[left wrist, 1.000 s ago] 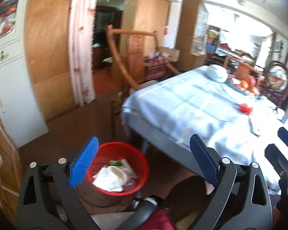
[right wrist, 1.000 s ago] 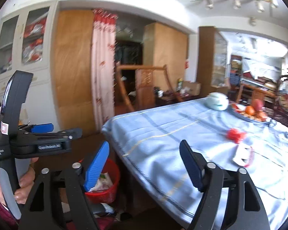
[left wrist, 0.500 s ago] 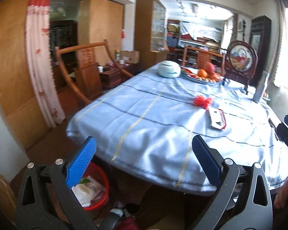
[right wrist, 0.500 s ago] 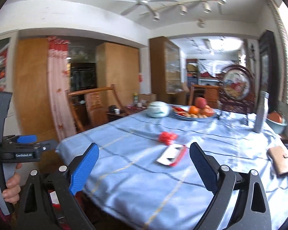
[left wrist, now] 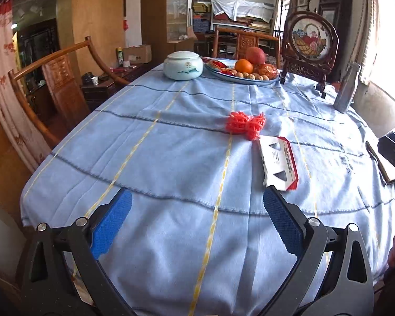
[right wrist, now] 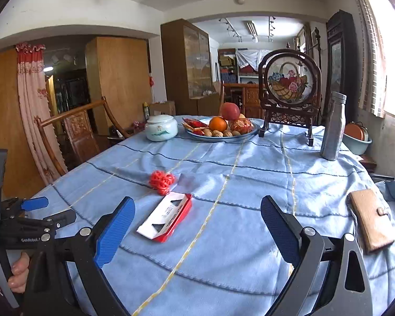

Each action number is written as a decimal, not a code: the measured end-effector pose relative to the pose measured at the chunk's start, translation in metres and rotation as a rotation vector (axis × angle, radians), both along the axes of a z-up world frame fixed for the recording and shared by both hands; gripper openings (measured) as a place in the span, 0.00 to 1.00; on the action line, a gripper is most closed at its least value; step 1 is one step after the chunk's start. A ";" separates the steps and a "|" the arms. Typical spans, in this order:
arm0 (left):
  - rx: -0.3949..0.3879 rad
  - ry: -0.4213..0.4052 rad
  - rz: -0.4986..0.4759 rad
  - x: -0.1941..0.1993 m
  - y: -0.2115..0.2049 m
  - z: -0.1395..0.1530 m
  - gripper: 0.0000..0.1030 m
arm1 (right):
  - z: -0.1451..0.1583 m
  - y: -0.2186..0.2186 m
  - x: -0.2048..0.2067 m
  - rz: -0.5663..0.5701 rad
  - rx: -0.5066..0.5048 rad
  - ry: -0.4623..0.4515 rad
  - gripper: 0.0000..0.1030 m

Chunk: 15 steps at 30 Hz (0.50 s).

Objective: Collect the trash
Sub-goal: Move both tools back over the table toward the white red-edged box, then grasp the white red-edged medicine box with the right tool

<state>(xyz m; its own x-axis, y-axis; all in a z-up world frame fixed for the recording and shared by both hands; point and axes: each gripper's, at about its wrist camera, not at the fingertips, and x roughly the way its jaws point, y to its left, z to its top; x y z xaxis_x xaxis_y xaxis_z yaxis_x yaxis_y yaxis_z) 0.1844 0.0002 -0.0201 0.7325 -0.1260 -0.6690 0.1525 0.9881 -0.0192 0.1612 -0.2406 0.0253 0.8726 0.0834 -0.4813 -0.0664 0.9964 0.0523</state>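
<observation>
Both views are now swinging up off the floor and onto the desk [left wrist: 171, 173]; the red bin with trash that was filling the left view 1 s ago is no longer showing in either camera. That is reading as the drop-off step being over and the next pickup getting lined up.

The left tongs [left wrist: 197, 226] are hanging wide open over the near desk edge, holding nothing. The right tongs [right wrist: 197, 233] are also spread wide and empty, sitting near the desk's front.

Remaining trash candidates are lying mid-desk: a flattened red-and-white carton [left wrist: 277, 164] [right wrist: 166, 218] just beyond the tongs, and a crumpled red net [left wrist: 245, 125] [right wrist: 162, 181] just beside its far end.

The fruit plate [right wrist: 221, 137], white jar [right wrist: 161, 127] and tan wallet [right wrist: 372, 221] are looking like keepers, not trash.
</observation>
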 end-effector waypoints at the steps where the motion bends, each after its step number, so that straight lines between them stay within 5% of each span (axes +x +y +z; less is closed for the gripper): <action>1: 0.005 0.002 -0.001 0.005 -0.001 -0.001 0.93 | -0.001 -0.001 0.010 0.002 -0.001 0.013 0.92; 15: 0.051 0.088 0.074 0.093 0.014 -0.027 0.93 | -0.030 0.021 0.124 0.062 0.012 0.149 0.92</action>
<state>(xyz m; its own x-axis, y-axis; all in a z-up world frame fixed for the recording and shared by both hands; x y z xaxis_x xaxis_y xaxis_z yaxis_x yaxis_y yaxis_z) 0.2774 0.0145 -0.0473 0.6767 -0.0376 -0.7353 0.0787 0.9967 0.0215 0.2848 -0.2192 -0.0044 0.7843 0.1418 -0.6040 -0.1188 0.9898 0.0781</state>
